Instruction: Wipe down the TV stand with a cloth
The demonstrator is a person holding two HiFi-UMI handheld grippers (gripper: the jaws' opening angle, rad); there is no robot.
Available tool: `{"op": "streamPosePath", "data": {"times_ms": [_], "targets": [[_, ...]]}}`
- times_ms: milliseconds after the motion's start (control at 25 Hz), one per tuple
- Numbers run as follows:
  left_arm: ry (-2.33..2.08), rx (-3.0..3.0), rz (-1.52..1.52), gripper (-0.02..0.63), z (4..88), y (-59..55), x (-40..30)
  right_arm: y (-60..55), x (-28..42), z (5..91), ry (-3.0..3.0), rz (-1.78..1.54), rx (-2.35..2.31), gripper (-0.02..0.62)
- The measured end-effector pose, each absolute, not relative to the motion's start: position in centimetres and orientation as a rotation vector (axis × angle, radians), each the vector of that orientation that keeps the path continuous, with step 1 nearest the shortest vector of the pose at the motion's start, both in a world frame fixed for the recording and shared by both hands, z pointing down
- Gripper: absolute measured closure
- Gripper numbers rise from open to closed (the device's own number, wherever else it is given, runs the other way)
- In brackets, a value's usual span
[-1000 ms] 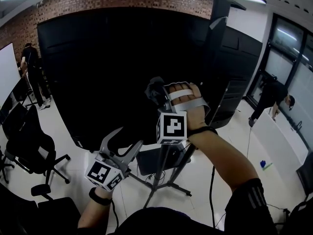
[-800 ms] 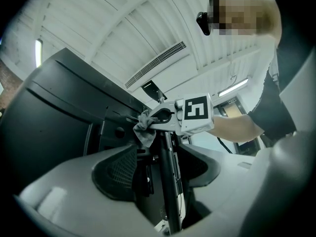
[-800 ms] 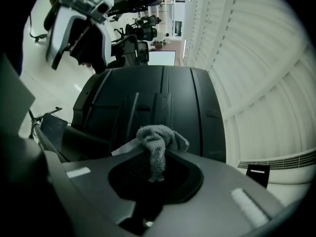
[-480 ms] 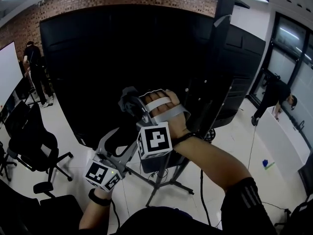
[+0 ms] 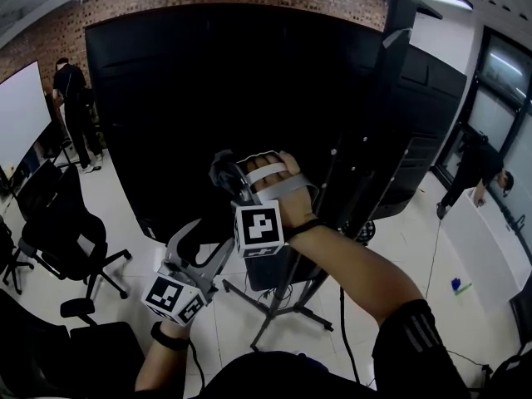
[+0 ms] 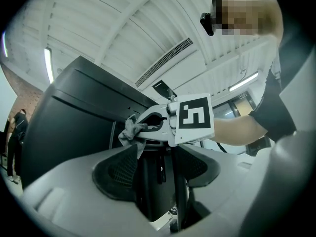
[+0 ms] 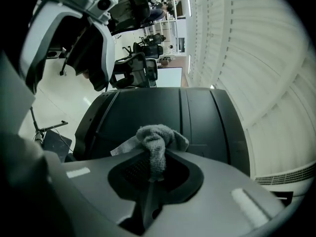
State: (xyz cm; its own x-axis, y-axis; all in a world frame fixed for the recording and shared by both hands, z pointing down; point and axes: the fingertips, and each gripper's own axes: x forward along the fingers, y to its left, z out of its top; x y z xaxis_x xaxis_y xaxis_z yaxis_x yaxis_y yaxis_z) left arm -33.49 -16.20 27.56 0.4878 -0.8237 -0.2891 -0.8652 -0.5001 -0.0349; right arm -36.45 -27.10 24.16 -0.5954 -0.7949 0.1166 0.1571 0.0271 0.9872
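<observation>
- Two tools: right gripper (image 7: 153,174) is clamped on the grey cloth (image 7: 157,141), held up near the black panel (image 5: 249,90). Left gripper (image 6: 155,169) hangs low, jaws apart, empty.
- TV stand (image 5: 270,306) legs sit below both grippers.
- Risk: the cloth is a small pinched wad. Hard rubbing could tug it free, or bare jaws could scrape the panel.

The grey terry cloth (image 7: 157,142) is rough and nubbly, pinched in the right gripper (image 7: 152,168), whose smooth, matt grey plastic jaws carry black fine-gridded pads (image 7: 131,171). The left gripper (image 6: 155,168) has the same matt grey plastic shell and meshed black lining. The big black TV back (image 7: 163,110) looks like matt moulded plastic. The white floor (image 5: 125,214) shines glossy.
</observation>
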Motion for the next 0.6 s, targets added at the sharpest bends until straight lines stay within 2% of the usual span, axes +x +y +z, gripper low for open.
{"op": "streamPosePath", "data": {"times_ms": [600], "targets": [[1.314,-2.644,0.345,0.325,27.7,-17.7,-29.3,-30.4,-28.1,25.0,-1.431,-1.518,0.767,0.56]]}}
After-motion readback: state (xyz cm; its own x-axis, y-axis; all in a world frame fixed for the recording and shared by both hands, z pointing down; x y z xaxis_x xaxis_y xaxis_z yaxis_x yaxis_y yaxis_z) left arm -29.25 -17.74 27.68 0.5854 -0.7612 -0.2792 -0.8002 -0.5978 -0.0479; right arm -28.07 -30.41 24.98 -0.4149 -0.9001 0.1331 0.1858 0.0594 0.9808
